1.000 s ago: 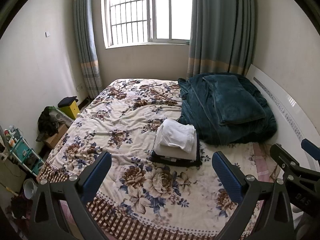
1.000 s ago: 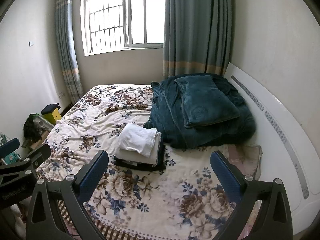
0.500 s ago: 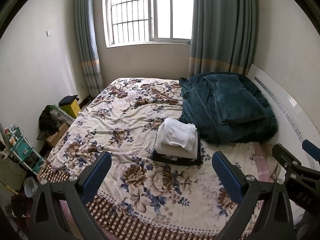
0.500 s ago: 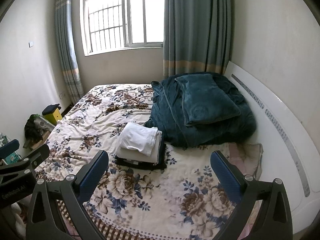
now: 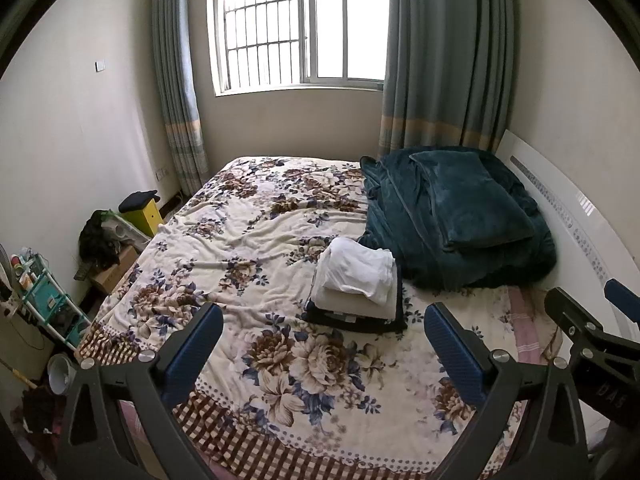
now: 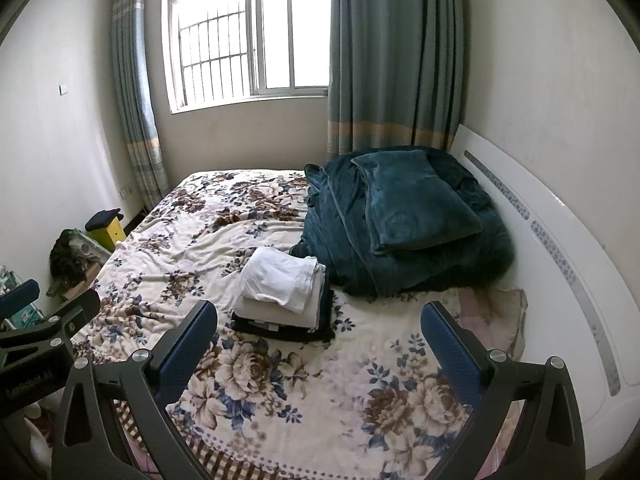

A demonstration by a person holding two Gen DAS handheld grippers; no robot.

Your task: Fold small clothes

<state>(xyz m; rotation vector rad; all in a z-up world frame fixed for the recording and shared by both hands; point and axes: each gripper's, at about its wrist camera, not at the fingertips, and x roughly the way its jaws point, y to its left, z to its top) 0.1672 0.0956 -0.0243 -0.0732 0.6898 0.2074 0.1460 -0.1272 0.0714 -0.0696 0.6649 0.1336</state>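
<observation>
- Two grippers hang over the near edge of the bed (image 5: 248,240): your left gripper (image 5: 324,340) and right gripper (image 6: 320,338) both have their jaws spread wide and hold nothing.
- The folded stack (image 5: 356,288) sits mid-bed on the floral cover, just beside the teal blanket (image 5: 460,216): a white garment (image 6: 280,280) on top, a cream piece under it, a dark one at the bottom.
- No loose garment shows on the bed, so the folding looks about finished; you seem to be checking or backing off.
- If you tidy the pile, come in low from both sides, press edges square, and avoid snagging the top layer's loose corner.
- Keep clear of the blanket as you reach.
</observation>
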